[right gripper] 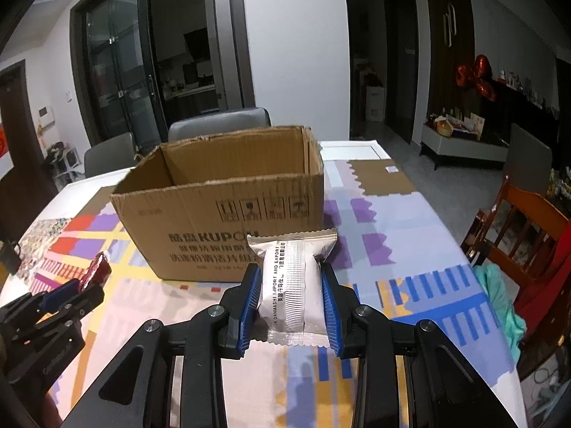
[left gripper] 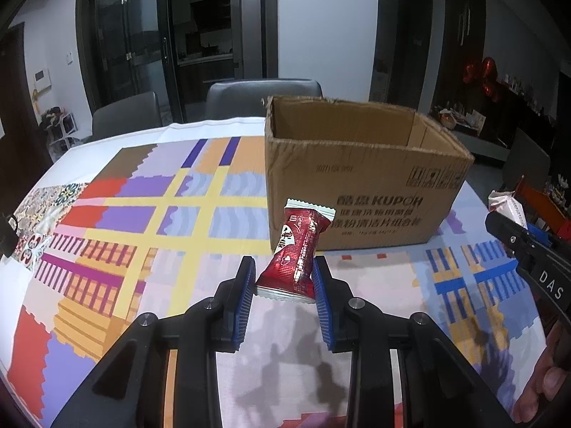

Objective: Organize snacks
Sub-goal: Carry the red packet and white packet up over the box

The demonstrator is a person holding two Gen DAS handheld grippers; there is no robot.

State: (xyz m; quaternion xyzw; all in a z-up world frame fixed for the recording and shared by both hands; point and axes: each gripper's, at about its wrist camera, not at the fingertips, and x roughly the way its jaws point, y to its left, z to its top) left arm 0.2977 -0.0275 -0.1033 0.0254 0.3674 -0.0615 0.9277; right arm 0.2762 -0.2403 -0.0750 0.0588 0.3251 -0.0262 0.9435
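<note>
Left hand-held gripper (left gripper: 285, 281) is clamped on a glossy red snack packet (left gripper: 299, 249); right hand-held gripper (right gripper: 291, 292) is clamped on a white crimped-end snack packet (right gripper: 291, 281), both above the patterned worktop (left gripper: 142, 214) near an open corrugated cardboard box (left gripper: 357, 178)

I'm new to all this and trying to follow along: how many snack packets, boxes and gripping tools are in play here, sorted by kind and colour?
Red snack packet: 1, clamped in the left tool
White snack packet: 1, clamped in the right tool
Cardboard box: 1, open at the top
Tools: 2
Total: 5
</note>
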